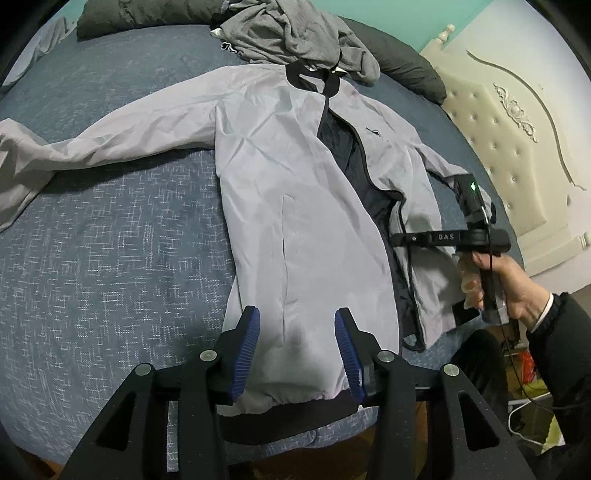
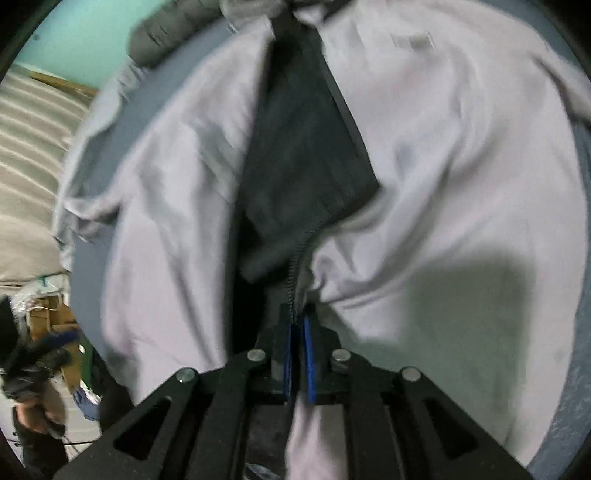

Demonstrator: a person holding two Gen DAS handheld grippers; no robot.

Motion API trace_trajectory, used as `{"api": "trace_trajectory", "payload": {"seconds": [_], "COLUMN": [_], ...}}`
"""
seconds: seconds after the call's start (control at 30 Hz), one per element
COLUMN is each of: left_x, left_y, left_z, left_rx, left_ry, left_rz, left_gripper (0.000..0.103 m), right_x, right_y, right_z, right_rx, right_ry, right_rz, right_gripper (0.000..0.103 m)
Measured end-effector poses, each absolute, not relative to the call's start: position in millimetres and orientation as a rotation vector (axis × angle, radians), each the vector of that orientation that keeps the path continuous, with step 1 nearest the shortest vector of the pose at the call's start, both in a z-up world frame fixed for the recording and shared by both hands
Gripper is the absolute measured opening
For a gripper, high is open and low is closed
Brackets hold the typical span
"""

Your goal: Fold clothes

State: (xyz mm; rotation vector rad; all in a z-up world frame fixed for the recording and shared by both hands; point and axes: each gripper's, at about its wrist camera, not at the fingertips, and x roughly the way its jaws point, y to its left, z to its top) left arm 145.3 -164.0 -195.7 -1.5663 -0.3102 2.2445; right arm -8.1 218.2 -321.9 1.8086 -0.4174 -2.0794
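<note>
Pale lilac jacket [image 1: 280,177] flat, unzipped, dark lining showing; zipper edge seemingly pinched.

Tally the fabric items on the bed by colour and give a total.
Light lavender jacket: 1
Grey crumpled garment: 1
Dark charcoal pillows: 2
Total: 4

My left tool [image 1: 297,345] hovered parted over the jacket's [image 1: 280,192] near hem, spread on the bed [image 1: 110,240].
</note>
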Motion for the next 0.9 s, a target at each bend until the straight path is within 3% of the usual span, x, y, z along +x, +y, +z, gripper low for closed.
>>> {"api": "trace_trajectory", "payload": {"seconds": [0.1,0.2,0.27,0.47,0.57,0.67,0.87,0.9], "left_x": [144.6,144.1,144.1,147.8,150.5,153.4,161.7,162.8], "left_y": [-163.9,-166.6,-170.4,-180.6,-182.8,-184.2,-182.1,-182.1], "left_z": [-197.1,-197.0,-197.1,-196.4,-194.9,-192.8,-183.4,-182.6], "left_rx": [-1.571,-1.571,-1.574,-1.581,-1.584,-1.585,-1.567,-1.568], "left_ry": [-0.301,-0.3,-0.307,-0.326,-0.326,-0.327,-0.316,-0.314], "left_rz": [2.241,2.245,2.252,2.265,2.269,2.275,2.284,2.286], "left_gripper": [0.046,0.047,0.047,0.048,0.049,0.049,0.049,0.049], "right_x": [2.1,17.1,33.2,79.6,101.4,119.1,130.6,130.2], "right_y": [233.8,256.4,280.3,351.2,369.6,376.5,355.6,352.9], "right_z": [-318.3,-282.5,-252.6,-249.8,-275.6,-299.3,-315.7,-314.7], "right_rx": [1.779,1.644,1.545,1.607,1.678,1.731,1.752,1.753], "right_ry": [-0.443,-0.464,-0.466,-0.469,-0.605,-0.719,-0.758,-0.749], "right_rz": [-2.11,-2.17,-2.218,-2.319,-2.264,-2.192,-2.164,-2.179], "right_gripper": [0.023,0.042,0.05,0.052,0.054,0.062,0.062,0.055]}}
